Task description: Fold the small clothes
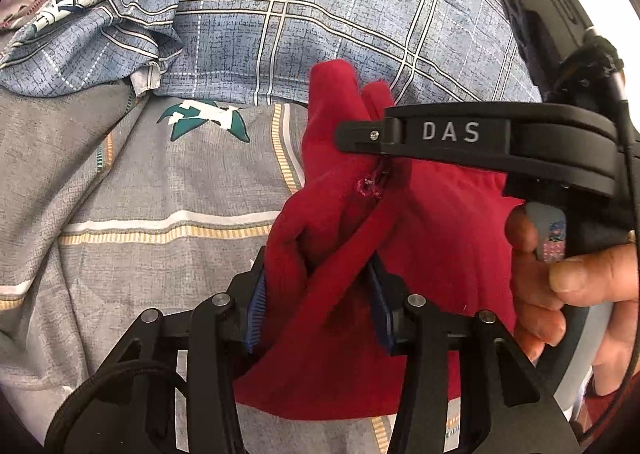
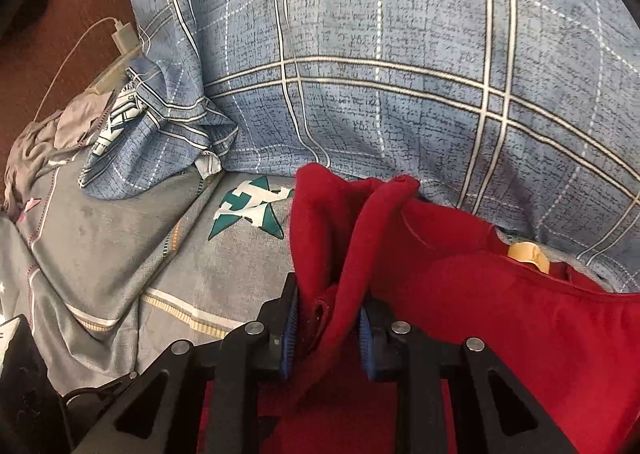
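Two hand-held grippers clamp a bunched red garment (image 1: 340,213) above a bed. The left gripper (image 1: 320,302) pinches a thick fold of the cloth between its blue-padded fingers (image 1: 256,304), while the right gripper (image 2: 326,334) bites another gathered ridge of the same garment (image 2: 460,294), its pads (image 2: 289,338) pressed against the fabric on both sides. In the left wrist view, the right gripper (image 1: 360,135) reaches in from the right side, its black body marked "DAS", held by a bare hand (image 1: 560,294). The garment hangs over a grey bedsheet (image 2: 120,254) printed with a teal star (image 2: 250,209). Behind it rests a blue plaid pillow (image 2: 400,53); a white charger (image 2: 124,37) lies at far left.
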